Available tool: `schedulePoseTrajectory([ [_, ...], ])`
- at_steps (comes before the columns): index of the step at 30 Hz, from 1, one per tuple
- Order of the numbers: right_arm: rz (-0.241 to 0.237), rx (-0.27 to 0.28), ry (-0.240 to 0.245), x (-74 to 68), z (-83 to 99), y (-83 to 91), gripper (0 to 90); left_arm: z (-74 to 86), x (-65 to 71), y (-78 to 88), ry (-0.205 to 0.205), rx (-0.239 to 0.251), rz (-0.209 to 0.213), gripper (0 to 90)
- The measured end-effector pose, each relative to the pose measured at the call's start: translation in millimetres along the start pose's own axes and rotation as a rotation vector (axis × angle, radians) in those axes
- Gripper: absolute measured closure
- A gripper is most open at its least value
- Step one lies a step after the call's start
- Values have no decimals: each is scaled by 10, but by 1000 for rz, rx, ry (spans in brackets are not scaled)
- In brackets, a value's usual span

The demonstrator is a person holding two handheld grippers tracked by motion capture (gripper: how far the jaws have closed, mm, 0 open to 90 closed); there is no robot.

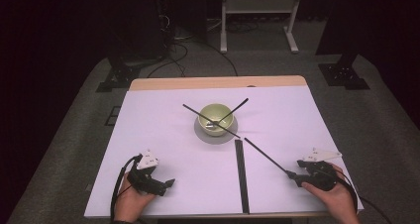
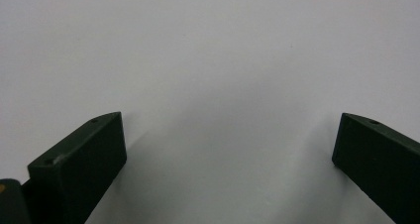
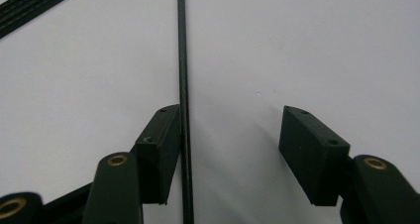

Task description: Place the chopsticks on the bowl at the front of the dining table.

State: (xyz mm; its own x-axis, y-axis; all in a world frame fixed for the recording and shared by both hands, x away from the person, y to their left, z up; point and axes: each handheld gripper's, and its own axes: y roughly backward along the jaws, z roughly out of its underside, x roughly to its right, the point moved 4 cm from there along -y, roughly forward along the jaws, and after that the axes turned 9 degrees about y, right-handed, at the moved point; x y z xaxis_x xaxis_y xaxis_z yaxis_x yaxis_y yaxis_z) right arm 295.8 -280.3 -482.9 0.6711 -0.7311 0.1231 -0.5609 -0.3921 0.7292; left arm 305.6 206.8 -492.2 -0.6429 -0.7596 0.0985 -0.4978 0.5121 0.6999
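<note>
Your right claw (image 3: pixel 230 152) stands released around the thin black rod (image 3: pixel 182 75), which lies against its left jaw and runs ahead toward the bowl (image 1: pixel 216 116). Centre the rod before clenching. Your left claw (image 2: pixel 228 159) is released, off the rod.

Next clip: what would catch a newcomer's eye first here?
A pale green bowl on a grey round saucer sits at the middle of the white table, with two thin black rods crossing over it. The longer black rod runs from the bowl toward the right gripper, and in the right gripper view it lies between the open jaws, close beside one. A flat black strip lies on the table's near half.
</note>
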Motion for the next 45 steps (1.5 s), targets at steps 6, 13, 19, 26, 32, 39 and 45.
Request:
schedulePoseTrajectory([
  [6, 16, 4, -17, 107, 26, 4, 413, 0, -1, 0, 0, 0, 0, 0],
  [13, 34, 9, -38, 234, 45, -4, 425, 0, 0, 0, 0, 0, 0, 0],
  [19, 26, 12, -49, 285, 55, -9, 444, 0, 0, 0, 0, 0, 0, 0],
  [26, 35, 11, -48, 295, 55, -18, 384, 0, -1, 0, 0, 0, 0, 0],
  [32, 20, 21, -54, 295, 48, -16, 377, 0, -1, 0, 0, 0, 0, 0],
  [39, 7, 57, -48, 293, 6, 15, 420, 0, 0, 0, 0, 0, 0, 0],
  [45, -1, 79, -36, 291, -60, 12, 452, 0, -1, 0, 0, 0, 0, 0],
])
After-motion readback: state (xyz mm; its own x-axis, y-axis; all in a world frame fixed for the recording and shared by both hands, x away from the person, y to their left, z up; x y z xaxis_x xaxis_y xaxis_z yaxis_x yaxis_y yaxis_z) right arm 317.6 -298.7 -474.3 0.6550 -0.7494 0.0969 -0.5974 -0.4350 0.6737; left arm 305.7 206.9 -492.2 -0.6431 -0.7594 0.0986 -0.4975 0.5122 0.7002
